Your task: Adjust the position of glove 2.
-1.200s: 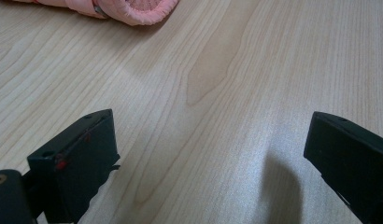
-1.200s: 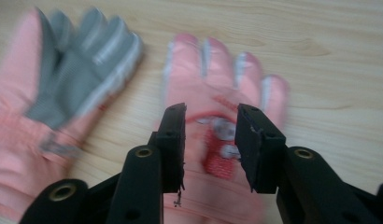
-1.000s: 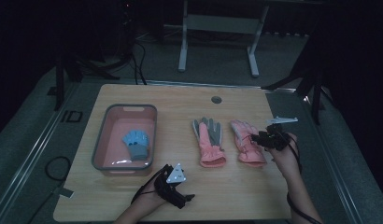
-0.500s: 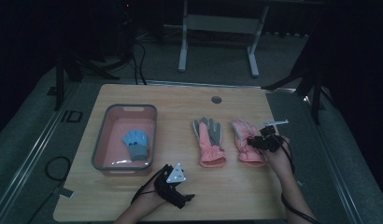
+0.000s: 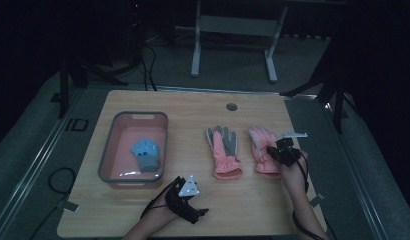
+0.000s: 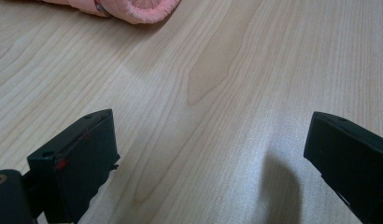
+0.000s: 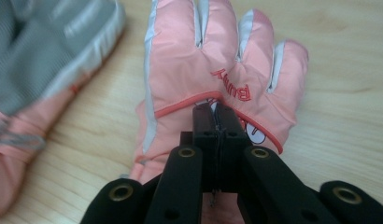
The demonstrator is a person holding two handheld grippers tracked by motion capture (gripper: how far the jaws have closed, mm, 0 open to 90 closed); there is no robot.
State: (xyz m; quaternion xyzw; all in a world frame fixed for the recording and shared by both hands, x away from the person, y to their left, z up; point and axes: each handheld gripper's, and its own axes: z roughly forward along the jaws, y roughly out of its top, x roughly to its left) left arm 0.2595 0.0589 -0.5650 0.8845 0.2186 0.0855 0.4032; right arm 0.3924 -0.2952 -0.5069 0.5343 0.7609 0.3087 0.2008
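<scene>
My right claw (image 7: 217, 109) has just snapped together on the pink glove (image 7: 213, 70) at centre frame, left claw (image 6: 208, 154) idle and apart, one blue glove (image 5: 145, 154) binned, two to go.

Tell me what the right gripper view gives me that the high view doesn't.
Right gripper view: red stitched lettering on the pink glove. The right gripper has just closed its jaws, tips on the glove's back; whether fabric is pinched is unclear.
High view: the pink tub holding a small blue glove, and the left gripper near the table's front edge.
Both: that pink glove, the grey-palmed glove beside it, and the right gripper.
</scene>
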